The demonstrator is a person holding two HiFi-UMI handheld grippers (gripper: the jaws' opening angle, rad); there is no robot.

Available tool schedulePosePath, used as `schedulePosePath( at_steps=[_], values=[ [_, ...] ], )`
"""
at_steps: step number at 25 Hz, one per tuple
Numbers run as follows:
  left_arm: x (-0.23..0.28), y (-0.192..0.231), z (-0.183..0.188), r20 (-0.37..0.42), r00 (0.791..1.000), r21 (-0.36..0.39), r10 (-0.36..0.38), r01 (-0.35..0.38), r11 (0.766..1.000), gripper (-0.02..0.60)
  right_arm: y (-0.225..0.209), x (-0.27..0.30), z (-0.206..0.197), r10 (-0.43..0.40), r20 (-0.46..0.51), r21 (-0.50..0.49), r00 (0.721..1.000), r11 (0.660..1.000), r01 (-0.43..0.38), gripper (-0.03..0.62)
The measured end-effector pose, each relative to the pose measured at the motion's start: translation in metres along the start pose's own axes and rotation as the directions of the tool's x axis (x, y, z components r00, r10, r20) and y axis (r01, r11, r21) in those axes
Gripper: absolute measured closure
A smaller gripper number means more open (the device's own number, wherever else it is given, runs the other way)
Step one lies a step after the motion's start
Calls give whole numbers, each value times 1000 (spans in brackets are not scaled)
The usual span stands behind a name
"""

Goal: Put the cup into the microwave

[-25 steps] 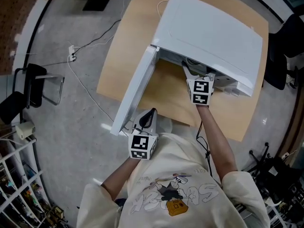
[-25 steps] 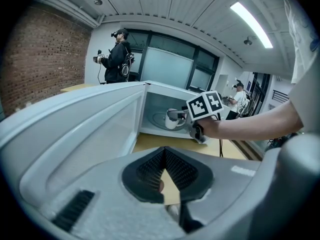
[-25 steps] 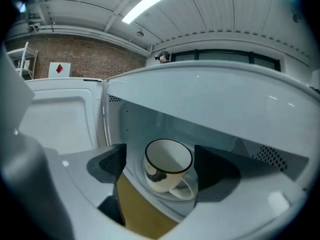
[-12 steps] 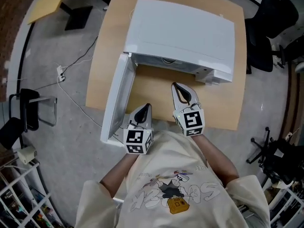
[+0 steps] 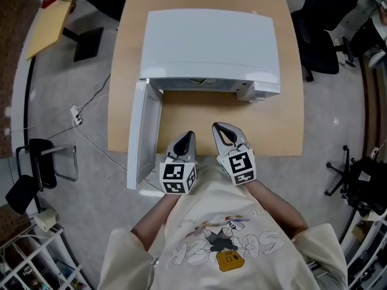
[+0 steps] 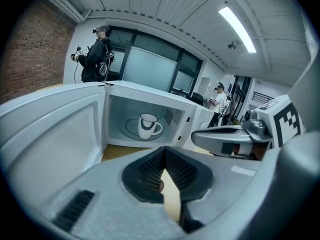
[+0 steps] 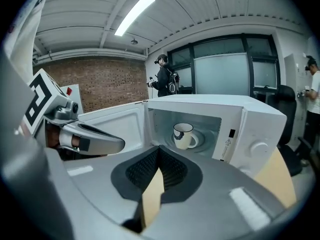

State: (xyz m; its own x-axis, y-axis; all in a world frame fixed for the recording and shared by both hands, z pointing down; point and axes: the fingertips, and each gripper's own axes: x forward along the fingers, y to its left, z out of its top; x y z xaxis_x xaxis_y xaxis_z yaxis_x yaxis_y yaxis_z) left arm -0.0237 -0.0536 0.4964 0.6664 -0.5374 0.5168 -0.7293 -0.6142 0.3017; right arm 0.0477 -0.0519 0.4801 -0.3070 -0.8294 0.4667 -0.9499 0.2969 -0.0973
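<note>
The cup (image 6: 146, 125) stands upright inside the microwave (image 5: 208, 47), on the round glass plate (image 6: 131, 130) at the middle of the chamber, with its handle turned to the right in both gripper views. It is white with a dark rim. Nothing touches it. The head view looks down on the microwave's top, so the cup cannot be seen there.

The microwave door (image 5: 144, 135) is wide open, swung out toward the person on the left side of the head view. The microwave sits on a wooden table (image 5: 181, 110), and the bare strip of tabletop lies between it and the two tools.

The left gripper (image 5: 190, 135) is at the near table edge, just beside the open door, pointing toward the chamber. Its jaws are together at the tips with nothing between them. The right gripper (image 5: 217, 127) is just beside it, well apart from the cup, pointing the same way. Its jaws are pressed together too, and it is empty.

On the grey floor left of the table, a cable (image 5: 91, 110) runs past a chair (image 5: 42, 165). A black office chair (image 5: 323, 35) stands to the right. A person (image 7: 164, 76) stands far behind the microwave by dark windows, near a brick wall (image 7: 100, 81).
</note>
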Motion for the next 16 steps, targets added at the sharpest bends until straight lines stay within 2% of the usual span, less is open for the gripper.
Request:
schedulePosePath(
  at_steps=[16],
  values=[
    [9, -11, 5, 5, 1000, 17, -21, 21, 1000, 577, -14, -8, -7, -18, -9, 13, 1000, 1000, 18, 589]
  ],
)
